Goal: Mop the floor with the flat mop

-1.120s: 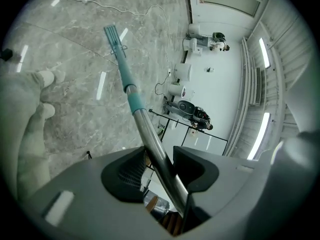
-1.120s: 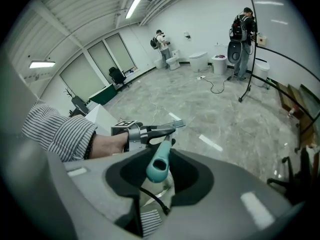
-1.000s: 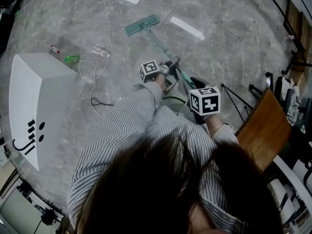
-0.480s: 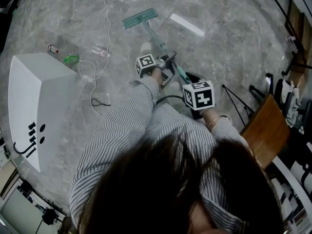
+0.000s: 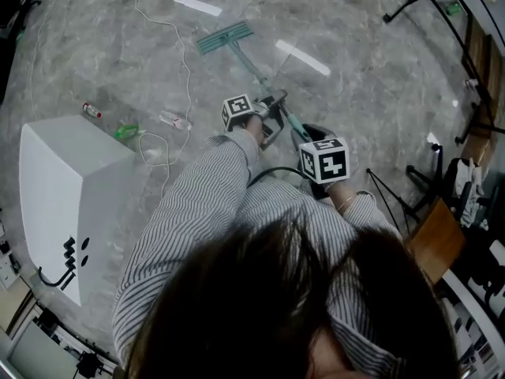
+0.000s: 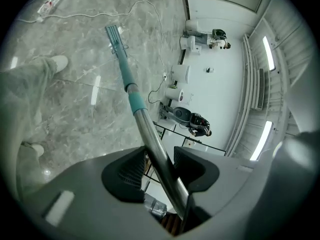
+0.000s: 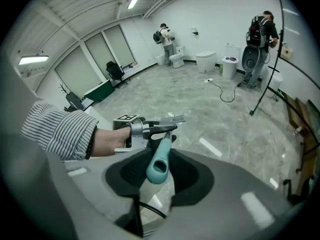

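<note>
Flat mop (image 5: pixel 226 36) head on floor (image 5: pixel 355 22) ahead, up-left; shaft's long axis runs back thru both claws. Left claw (image 6: pixel 160 166) clamps mid-shaft, nearer head; right claw (image 7: pixel 159 170) grips teal handle end.

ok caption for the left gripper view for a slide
Left gripper clamped on the flat mop's handle, which runs down to the mop head on the grey marble floor.

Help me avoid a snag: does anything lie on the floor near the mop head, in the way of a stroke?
Yes. A white cable lies on the floor just left of the head of the flat mop, apart from it; a leftward stroke would likely meet it. Straight ahead, nothing visible lies in its way.
</note>
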